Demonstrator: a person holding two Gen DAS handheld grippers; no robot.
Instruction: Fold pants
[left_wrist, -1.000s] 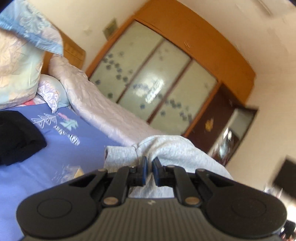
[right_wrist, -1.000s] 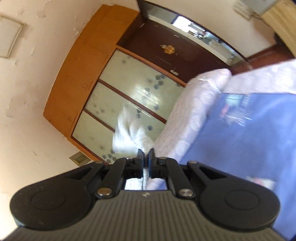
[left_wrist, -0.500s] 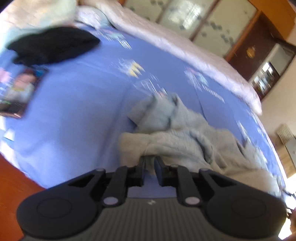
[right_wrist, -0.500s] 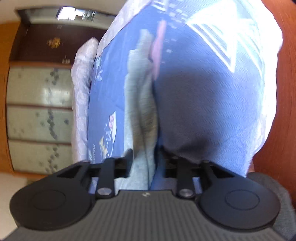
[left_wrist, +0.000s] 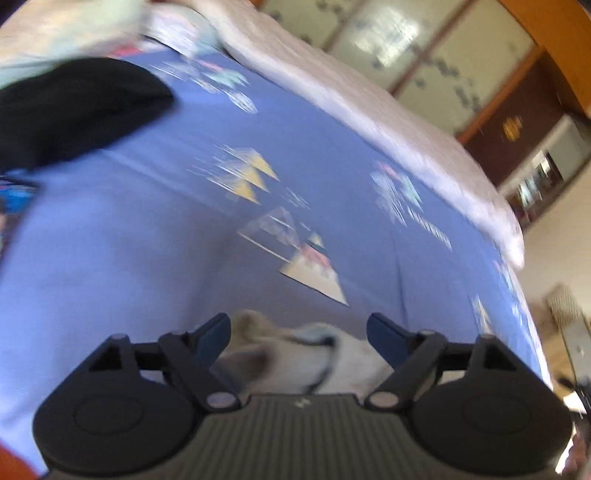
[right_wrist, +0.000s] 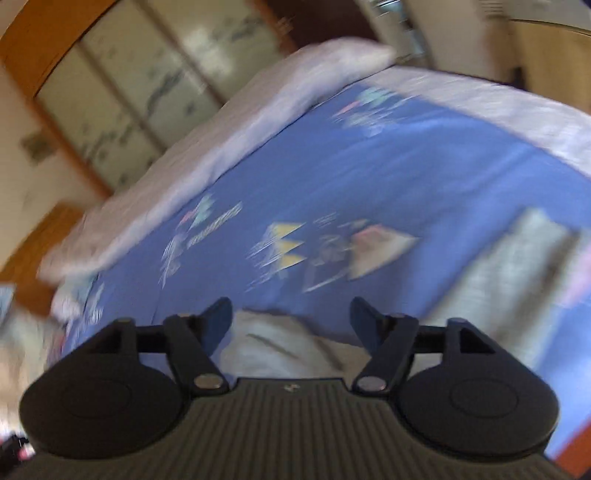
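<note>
The light grey pants (left_wrist: 295, 362) lie crumpled on the blue patterned bedsheet (left_wrist: 129, 240), low in the left wrist view, just below my open left gripper (left_wrist: 298, 328). In the right wrist view another part of the grey pants (right_wrist: 288, 350) lies under my open right gripper (right_wrist: 291, 314), and a grey stretch (right_wrist: 517, 273) runs off to the right. Neither gripper holds cloth. Both views are blurred.
A black garment (left_wrist: 74, 107) lies at the left on the bed. A white quilt (left_wrist: 351, 96) is rolled along the far side, also in the right wrist view (right_wrist: 221, 140). A wooden wardrobe (left_wrist: 424, 48) with glass doors stands behind. The bed's near edge shows red-brown floor (left_wrist: 11, 465).
Both grippers were shut on the pants and held them up; they came down to the bed, opened and let the pants go onto the sheet.
</note>
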